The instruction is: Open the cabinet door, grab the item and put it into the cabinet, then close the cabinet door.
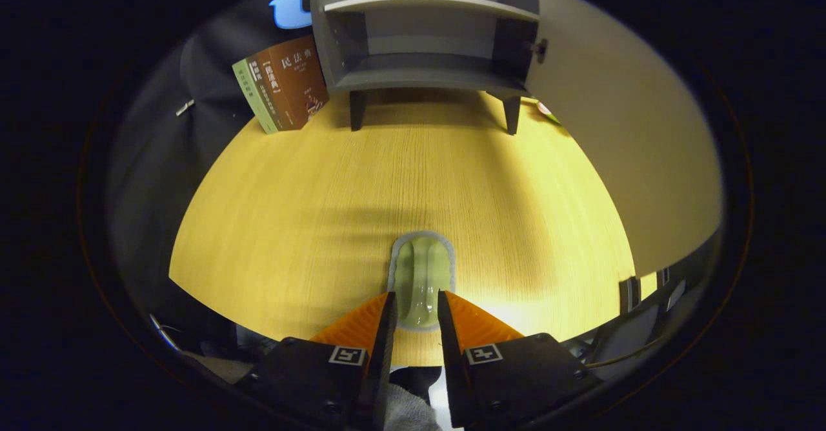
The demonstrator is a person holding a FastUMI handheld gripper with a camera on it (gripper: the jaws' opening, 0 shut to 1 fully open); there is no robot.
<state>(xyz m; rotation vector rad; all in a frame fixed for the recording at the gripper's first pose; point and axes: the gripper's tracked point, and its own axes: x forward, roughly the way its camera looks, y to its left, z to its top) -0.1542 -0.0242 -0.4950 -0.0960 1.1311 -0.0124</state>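
Observation:
A pale green oval item (421,270) with a grey rim sits between my fingers, its far end reaching out beyond the tips over the wooden table (290,211). My gripper (416,297) is shut on its near half, one finger pressing each long side. Across the table stands the grey cabinet (426,79) on short legs. Its door (632,147) is swung wide open to the right, showing a bare lower compartment and a shelf (429,2) above it.
Two books (281,86) lean upright against the cabinet's left side. A small green and pink thing (548,113) lies beside the cabinet's right leg, under the open door. Bare tabletop stretches between my fingers and the cabinet.

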